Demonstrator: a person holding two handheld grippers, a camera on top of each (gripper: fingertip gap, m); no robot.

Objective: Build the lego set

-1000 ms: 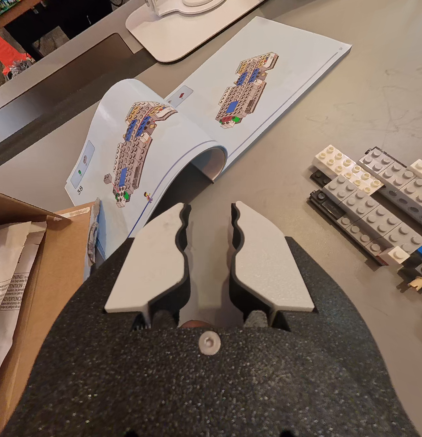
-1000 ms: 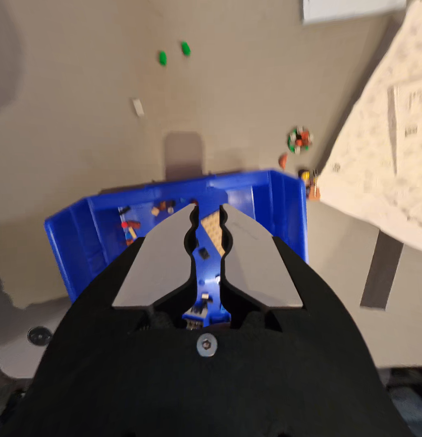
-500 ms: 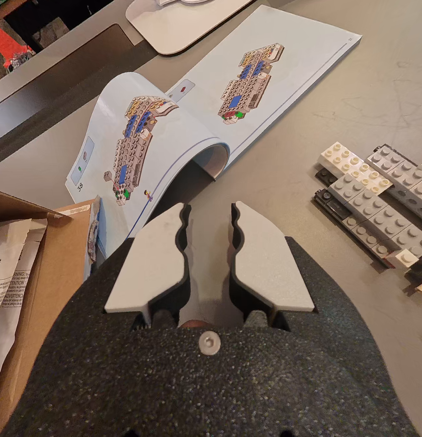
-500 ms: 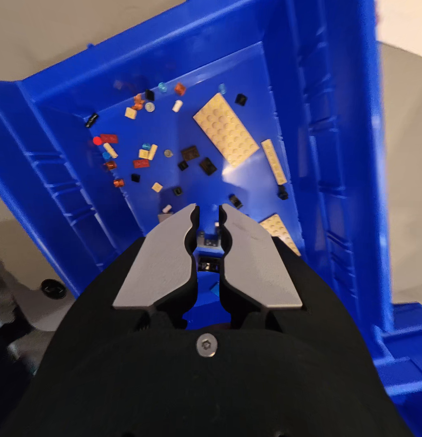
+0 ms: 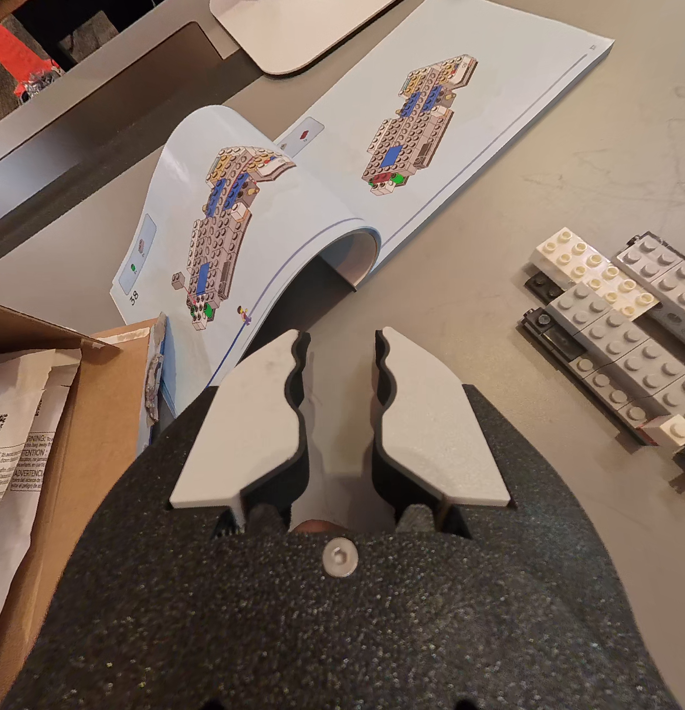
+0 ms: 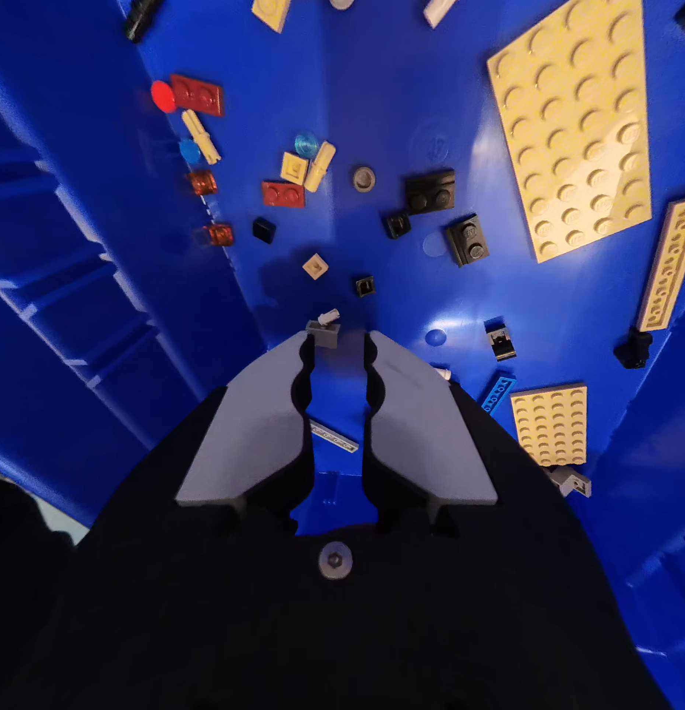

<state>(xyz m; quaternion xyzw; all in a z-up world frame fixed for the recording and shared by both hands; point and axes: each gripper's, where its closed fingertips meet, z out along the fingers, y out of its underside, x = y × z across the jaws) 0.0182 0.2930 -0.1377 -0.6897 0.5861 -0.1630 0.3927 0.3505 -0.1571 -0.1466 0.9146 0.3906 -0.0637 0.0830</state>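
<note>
right gripper (image 6: 336,338) now deep in blue bin (image 6: 83,307), rim cropped.

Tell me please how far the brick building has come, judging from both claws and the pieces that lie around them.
Partly built: a grey and white brick assembly lies on the table beside the open instruction booklet. In hand: nothing; the left claw hangs open over bare table, and the right claw is open inside the blue bin, a small grey brick by its left fingertip, ungripped. Left: many loose pieces, including a tan plate.
</note>
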